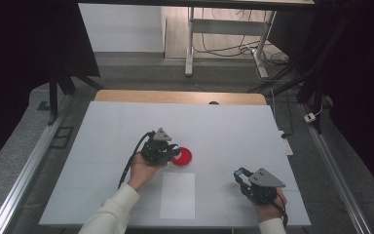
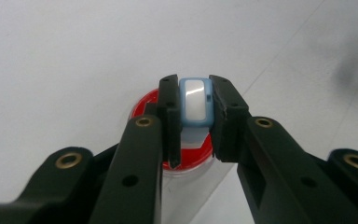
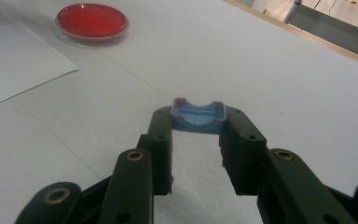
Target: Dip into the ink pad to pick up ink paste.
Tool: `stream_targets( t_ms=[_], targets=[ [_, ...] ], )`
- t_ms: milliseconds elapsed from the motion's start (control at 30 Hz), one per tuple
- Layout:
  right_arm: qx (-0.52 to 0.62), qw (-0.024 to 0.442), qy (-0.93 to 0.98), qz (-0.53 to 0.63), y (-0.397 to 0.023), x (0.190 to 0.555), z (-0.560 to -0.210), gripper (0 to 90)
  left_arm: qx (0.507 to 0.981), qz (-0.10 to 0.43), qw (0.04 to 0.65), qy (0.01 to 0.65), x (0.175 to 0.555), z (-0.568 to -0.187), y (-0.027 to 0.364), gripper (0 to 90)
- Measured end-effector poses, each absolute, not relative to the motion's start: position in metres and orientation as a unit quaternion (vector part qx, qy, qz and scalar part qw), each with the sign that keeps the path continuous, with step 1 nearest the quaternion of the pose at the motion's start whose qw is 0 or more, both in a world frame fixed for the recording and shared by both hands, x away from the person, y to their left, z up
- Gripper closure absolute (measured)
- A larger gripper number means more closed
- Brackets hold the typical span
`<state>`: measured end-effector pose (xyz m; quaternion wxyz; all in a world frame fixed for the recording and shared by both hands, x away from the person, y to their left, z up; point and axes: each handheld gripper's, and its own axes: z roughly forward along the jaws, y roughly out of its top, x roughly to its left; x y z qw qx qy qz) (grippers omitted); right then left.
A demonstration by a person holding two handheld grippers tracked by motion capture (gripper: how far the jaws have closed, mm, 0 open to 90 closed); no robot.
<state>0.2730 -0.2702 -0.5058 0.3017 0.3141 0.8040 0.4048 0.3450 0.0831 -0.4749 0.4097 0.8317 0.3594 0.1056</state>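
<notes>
My left gripper (image 1: 168,152) sits near the middle of the white bench (image 1: 233,126), and its fingers (image 2: 170,112) are clamped on a small pale-blue piece with a white face (image 2: 196,103). In the left gripper view that piece stands upright between the two pads, directly over the red petri dish (image 2: 144,105), though I cannot tell whether it touches the dish. From the high view the dish (image 1: 182,157) lies just beside my left gripper, on its right, flat on the bench.

My right gripper (image 1: 246,179) is low at the right of the bench, well apart from the dish. Its fingers (image 3: 161,135) are closed on a blue cap-like piece (image 3: 198,117), held at the very tips with its hollow side up and a purplish rim showing along its edges. In the right gripper view the dish (image 3: 92,21) sits far off at the upper left, its clear rim around the red fill.

A white sheet of paper (image 1: 177,195) lies flat on the bench between my two hands, just below the dish.

I can read no brand, label or writing on the dish, on the paper or on either blue piece.
</notes>
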Motion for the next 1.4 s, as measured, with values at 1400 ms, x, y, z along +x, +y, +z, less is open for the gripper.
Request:
stream_targets(
  t_ms=[1400],
  targets=[
    [0.314, 0.307, 0.802, 0.406, -0.273, 0.273, -0.505, 65.0, 0.839, 0.069, 0.458, 0.287, 0.284, -0.457, 0.111, 75.1]
  ],
)
